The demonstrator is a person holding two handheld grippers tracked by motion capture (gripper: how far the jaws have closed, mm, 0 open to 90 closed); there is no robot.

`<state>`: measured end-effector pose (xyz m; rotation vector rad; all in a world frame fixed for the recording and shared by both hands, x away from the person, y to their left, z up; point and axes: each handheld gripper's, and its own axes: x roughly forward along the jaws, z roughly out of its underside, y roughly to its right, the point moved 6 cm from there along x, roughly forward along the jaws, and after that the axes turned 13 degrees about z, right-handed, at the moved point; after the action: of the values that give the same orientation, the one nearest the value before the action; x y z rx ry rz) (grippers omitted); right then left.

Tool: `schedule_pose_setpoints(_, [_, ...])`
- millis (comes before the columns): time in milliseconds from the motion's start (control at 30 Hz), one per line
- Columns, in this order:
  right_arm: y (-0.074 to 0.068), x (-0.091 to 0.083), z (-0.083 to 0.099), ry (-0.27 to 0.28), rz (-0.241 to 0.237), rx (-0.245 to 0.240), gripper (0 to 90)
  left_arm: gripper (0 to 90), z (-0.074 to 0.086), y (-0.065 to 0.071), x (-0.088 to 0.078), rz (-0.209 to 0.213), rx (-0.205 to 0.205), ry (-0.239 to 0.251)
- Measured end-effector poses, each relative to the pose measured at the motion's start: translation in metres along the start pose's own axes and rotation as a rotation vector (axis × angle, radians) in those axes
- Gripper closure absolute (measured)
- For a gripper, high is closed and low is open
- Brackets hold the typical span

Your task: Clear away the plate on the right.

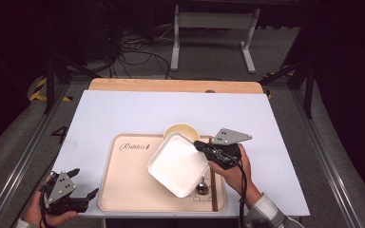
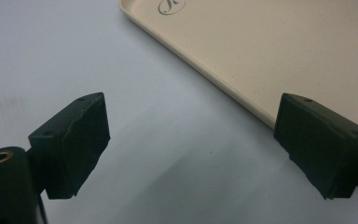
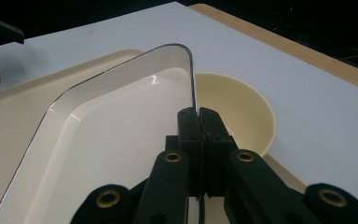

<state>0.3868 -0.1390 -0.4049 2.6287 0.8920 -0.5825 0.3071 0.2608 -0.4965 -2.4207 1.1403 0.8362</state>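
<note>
A white square plate [image 1: 177, 164] [image 3: 116, 135] hangs tilted over the beige tray [image 1: 123, 185]. My right gripper [image 1: 200, 145] [image 3: 198, 114] is shut on the plate's right rim, its jaws pinching the thin edge. Behind the plate sits a cream bowl [image 1: 181, 130] [image 3: 242, 112] at the tray's far edge. My left gripper [image 1: 81, 183] [image 2: 191, 144] stands open near the table's front left corner, just left of the tray [image 2: 270, 51], with nothing between its jaws.
A white sheet [image 1: 123, 114] covers the table, with a wooden strip [image 1: 171, 85] along its far edge. A small dark, shiny object [image 1: 202, 186] and a brown stick [image 1: 214, 187] lie on the tray's right side. Cables and a white stand [image 1: 214, 28] occupy the floor beyond.
</note>
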Motion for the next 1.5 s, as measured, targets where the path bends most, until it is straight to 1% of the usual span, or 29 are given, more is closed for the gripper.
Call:
schedule_pose_setpoints(100, [-0.008,0.008,0.0,-0.014,-0.008,-0.025,89.1,11.2,0.0,0.0,0.0,0.001,0.0,-0.001])
schedule_pose_setpoints(267, [-0.019,0.019,0.0,-0.032,-0.025,-0.052,89.1,11.2,0.001,0.0,0.0,0.003,0.0,-0.001])
schedule_pose_setpoints(600, [-0.035,0.036,-0.001,-0.052,-0.053,-0.081,89.0,11.1,0.001,0.0,0.001,0.007,-0.006,0.0])
schedule_pose_setpoints(800, [-0.043,0.043,-0.002,-0.059,-0.065,-0.099,89.0,11.1,0.002,0.0,0.001,0.009,-0.006,-0.003])
schedule_pose_setpoints(900, [-0.045,0.046,-0.001,-0.063,-0.068,-0.105,89.0,11.1,0.002,0.0,0.002,0.008,-0.005,-0.004])
schedule_pose_setpoints(1133, [-0.047,0.051,-0.001,-0.062,-0.073,-0.097,88.9,11.1,0.002,0.001,0.002,0.011,-0.002,-0.007])
schedule_pose_setpoints(1267, [-0.05,0.051,0.0,-0.062,-0.069,-0.112,88.8,11.1,0.002,0.0,0.002,0.007,-0.003,-0.006])
schedule_pose_setpoints(1500, [-0.049,0.053,0.001,-0.063,-0.074,-0.112,88.6,11.1,0.002,0.0,0.003,0.009,0.0,-0.011])
